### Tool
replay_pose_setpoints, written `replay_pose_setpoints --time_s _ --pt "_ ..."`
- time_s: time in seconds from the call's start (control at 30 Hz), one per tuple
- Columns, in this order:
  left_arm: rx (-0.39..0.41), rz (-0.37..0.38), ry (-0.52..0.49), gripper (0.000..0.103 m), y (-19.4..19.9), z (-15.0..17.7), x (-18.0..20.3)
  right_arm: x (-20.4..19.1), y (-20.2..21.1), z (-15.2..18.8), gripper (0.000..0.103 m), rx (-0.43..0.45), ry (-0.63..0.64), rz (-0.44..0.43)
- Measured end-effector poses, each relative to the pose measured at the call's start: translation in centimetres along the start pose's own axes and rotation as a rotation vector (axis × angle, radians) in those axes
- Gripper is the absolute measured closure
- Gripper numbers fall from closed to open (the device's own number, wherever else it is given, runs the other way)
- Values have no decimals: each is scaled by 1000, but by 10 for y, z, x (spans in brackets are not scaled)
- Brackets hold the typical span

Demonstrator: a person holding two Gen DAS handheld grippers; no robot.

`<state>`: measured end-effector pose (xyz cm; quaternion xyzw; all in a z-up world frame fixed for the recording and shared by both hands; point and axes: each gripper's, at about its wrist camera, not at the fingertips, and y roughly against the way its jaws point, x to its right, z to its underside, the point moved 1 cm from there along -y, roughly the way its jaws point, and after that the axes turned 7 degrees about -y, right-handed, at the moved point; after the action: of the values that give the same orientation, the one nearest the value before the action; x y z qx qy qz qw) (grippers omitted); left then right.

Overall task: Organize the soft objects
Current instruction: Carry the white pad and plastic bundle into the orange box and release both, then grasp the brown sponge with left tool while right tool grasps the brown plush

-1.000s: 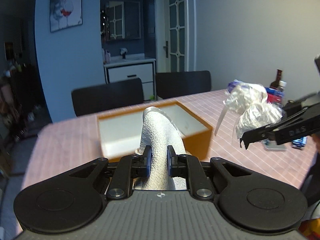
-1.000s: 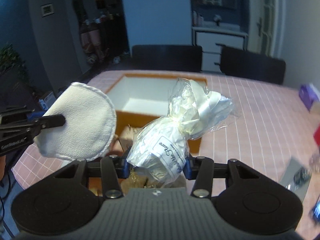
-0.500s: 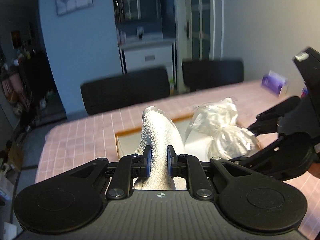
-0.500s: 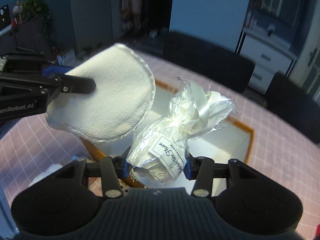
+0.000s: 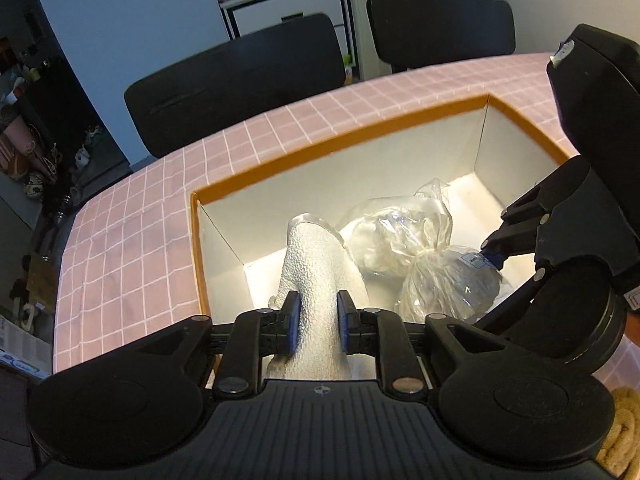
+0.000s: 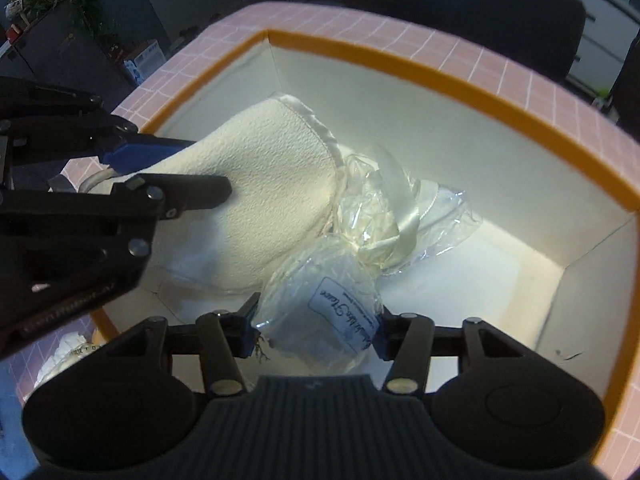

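Note:
My left gripper point(image 5: 318, 324) is shut on a round white cloth pad point(image 5: 316, 276) and holds it down inside the orange-rimmed white box point(image 5: 344, 140). The pad also shows in the right wrist view point(image 6: 260, 184), pinched by the left gripper's fingers point(image 6: 192, 192). My right gripper point(image 6: 316, 332) is shut on a clear plastic bag with a white soft item and a label point(image 6: 332, 292), held low in the same box point(image 6: 480, 92). The bag point(image 5: 432, 264) lies right beside the pad, touching it.
The box stands on a pink checked tablecloth point(image 5: 132, 232). Two black chairs point(image 5: 240, 76) stand behind the table. A beige knitted thing point(image 5: 620, 432) lies at the right near edge. White soft items point(image 6: 64, 356) lie outside the box at the lower left.
Both grippers have moved forward and down into the box, each still holding its item. The pad and the bag now sit low inside the box, side by side.

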<state>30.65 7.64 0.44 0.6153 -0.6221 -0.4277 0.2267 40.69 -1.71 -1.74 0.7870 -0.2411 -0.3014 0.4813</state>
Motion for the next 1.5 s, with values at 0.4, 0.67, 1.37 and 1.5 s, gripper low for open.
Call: replay_pose_setpoints --time_s 0.4,0.67,1.37,1.5 --pt "80 -16 11 50 29 -8 -2 -26 18 -5 19 50 9 93" --pt "194 -8 26 50 81 4 -3 -55 68 11 19 149 34 154" --pt "400 145 -84 25 146 141 90 -66 104 221 7 251 -143 174" --pt "392 64 -129 19 135 164 115 -62 90 253 7 261 -253 167"
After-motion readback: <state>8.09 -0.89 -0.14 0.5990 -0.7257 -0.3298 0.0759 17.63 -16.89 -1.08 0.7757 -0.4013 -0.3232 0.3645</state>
